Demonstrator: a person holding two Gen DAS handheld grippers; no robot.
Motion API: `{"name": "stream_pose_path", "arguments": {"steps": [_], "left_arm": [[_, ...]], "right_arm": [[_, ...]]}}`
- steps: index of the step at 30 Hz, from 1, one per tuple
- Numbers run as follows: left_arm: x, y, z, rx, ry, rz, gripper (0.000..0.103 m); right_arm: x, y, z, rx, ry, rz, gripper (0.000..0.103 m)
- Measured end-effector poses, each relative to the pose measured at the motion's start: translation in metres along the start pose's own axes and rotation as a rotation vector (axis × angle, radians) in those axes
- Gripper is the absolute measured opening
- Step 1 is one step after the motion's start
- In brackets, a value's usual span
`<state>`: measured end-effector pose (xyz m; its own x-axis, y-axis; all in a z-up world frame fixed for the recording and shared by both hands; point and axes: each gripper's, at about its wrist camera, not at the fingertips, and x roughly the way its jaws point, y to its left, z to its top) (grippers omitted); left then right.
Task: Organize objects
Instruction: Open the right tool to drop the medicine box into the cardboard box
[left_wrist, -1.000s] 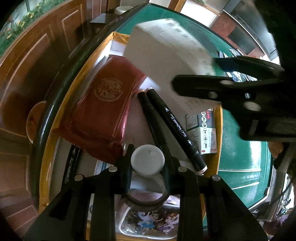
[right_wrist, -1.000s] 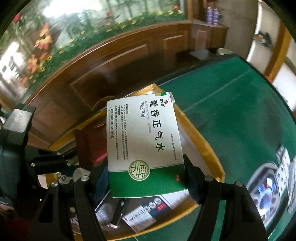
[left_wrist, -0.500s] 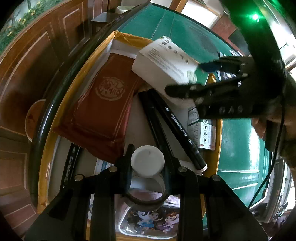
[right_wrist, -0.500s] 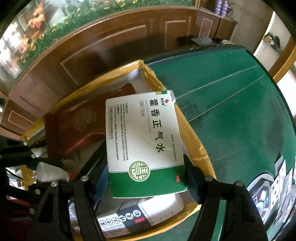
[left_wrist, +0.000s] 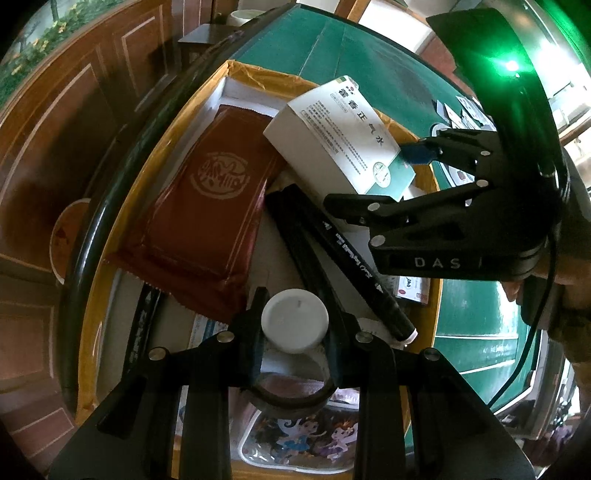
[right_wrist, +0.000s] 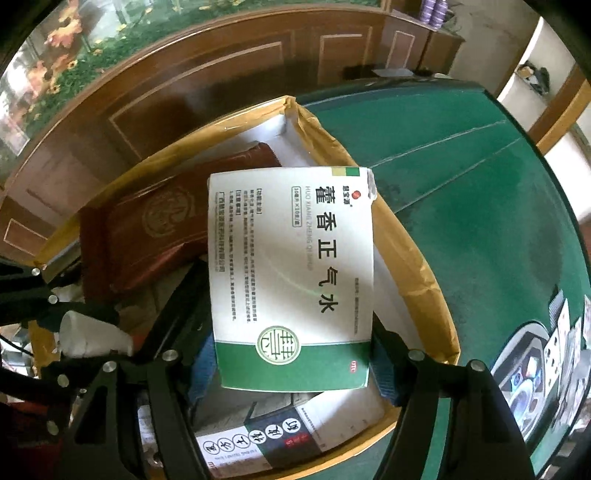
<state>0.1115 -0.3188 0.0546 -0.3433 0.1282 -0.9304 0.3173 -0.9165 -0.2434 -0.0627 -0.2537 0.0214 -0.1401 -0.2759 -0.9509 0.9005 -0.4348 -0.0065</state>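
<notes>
left claw (left_wrist: 293, 325) pinches one white bottle (left_wrist: 294, 320) by its neck over the yellow box (left_wrist: 110, 229); rigid and light, i judge. two black markers (left_wrist: 347, 254) lie beside one soft red pouch (left_wrist: 207, 218). right claw (right_wrist: 295, 365) clamps one stiff, light medicine carton (right_wrist: 291, 273) at its edges, above the box.

The white-and-green medicine box (right_wrist: 291, 280) bore large Chinese characters 藿香正气水, the pinyin line "HUO XIANG ZHENG QI SHUI" beside them, a small "OTC" mark on its green band and a round green seal. The black body of the right gripper (left_wrist: 436, 177) carried the white letters "DAS". The print on the black marker (left_wrist: 354, 258), the round emblem on the dark red packet (left_wrist: 214, 192) and the lettering on the second box (right_wrist: 284, 439) could not be read with certainty.
</notes>
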Motion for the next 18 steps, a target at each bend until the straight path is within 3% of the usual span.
{"name": "stream_pose_path", "arguments": {"steps": [6, 7, 9, 12, 14, 16, 18], "left_arm": [[-0.005, 0.002, 0.005, -0.021, -0.017, 0.005, 0.03], [-0.008, 0.002, 0.006, -0.031, -0.027, 0.001, 0.033], [-0.012, 0.003, 0.006, -0.049, -0.047, -0.003, 0.061], [-0.023, -0.001, 0.0, -0.062, -0.092, 0.004, 0.076], [-0.033, -0.006, -0.003, -0.052, -0.117, 0.015, 0.079], [-0.047, -0.013, -0.009, -0.032, -0.172, 0.076, 0.079], [-0.067, -0.023, -0.021, -0.004, -0.255, 0.217, 0.079]], "right_arm": [[-0.014, 0.004, -0.006, 0.05, -0.022, 0.016, 0.079], [-0.02, 0.004, -0.007, 0.059, -0.038, 0.022, 0.079], [-0.035, 0.003, -0.011, 0.077, -0.072, 0.024, 0.08], [-0.059, 0.002, -0.021, 0.117, -0.132, 0.035, 0.083], [-0.074, -0.001, -0.034, 0.167, -0.17, 0.053, 0.086], [-0.089, -0.005, -0.05, 0.215, -0.212, 0.066, 0.086], [-0.1, -0.006, -0.063, 0.238, -0.238, 0.064, 0.087]]}}
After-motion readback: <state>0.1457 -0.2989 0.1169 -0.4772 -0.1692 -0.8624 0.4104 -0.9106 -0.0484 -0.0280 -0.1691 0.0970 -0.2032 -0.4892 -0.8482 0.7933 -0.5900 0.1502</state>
